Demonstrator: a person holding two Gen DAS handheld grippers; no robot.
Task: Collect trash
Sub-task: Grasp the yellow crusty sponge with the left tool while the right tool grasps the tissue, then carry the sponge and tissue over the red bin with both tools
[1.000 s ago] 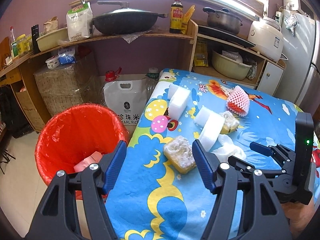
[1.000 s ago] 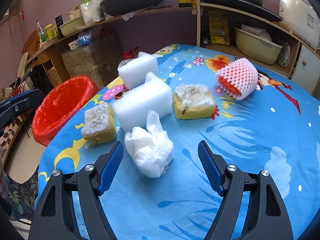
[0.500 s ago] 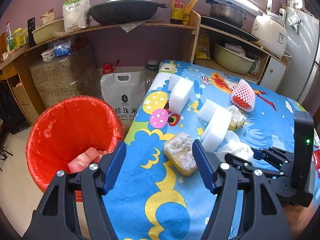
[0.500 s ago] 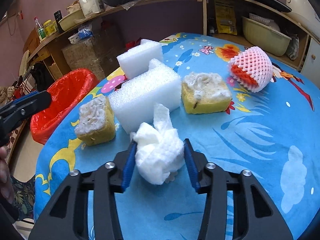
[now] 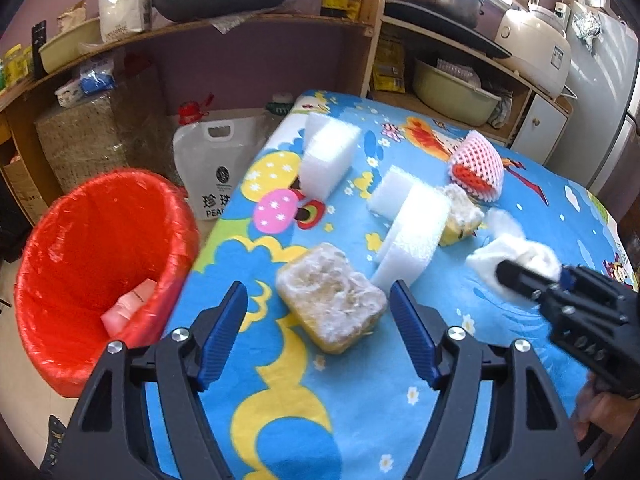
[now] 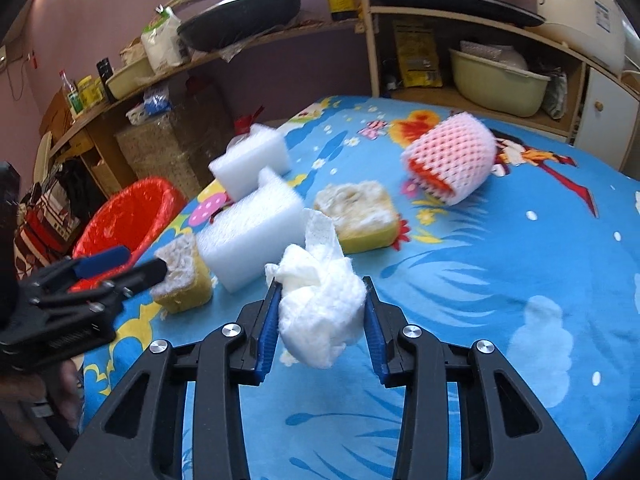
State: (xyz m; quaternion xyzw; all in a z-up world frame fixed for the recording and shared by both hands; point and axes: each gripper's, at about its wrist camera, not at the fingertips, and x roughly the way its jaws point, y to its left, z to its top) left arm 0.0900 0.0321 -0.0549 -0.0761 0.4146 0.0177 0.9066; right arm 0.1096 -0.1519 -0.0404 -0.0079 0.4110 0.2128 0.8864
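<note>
- The right gripper (image 6: 320, 322) pinches the crumpled tissue (image 6: 320, 312); soft paper could slip out short of the red bin (image 6: 126, 216), far left.
- The left gripper (image 5: 320, 322), jaws just widening, brackets the near crusty sponge (image 5: 332, 300) untouched; closing off-centre could shove it aside.

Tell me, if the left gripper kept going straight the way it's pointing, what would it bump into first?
Most likely the crusty yellow sponge, lying on the blue tablecloth just ahead of the open left gripper; exact depth is hard to judge.
</note>
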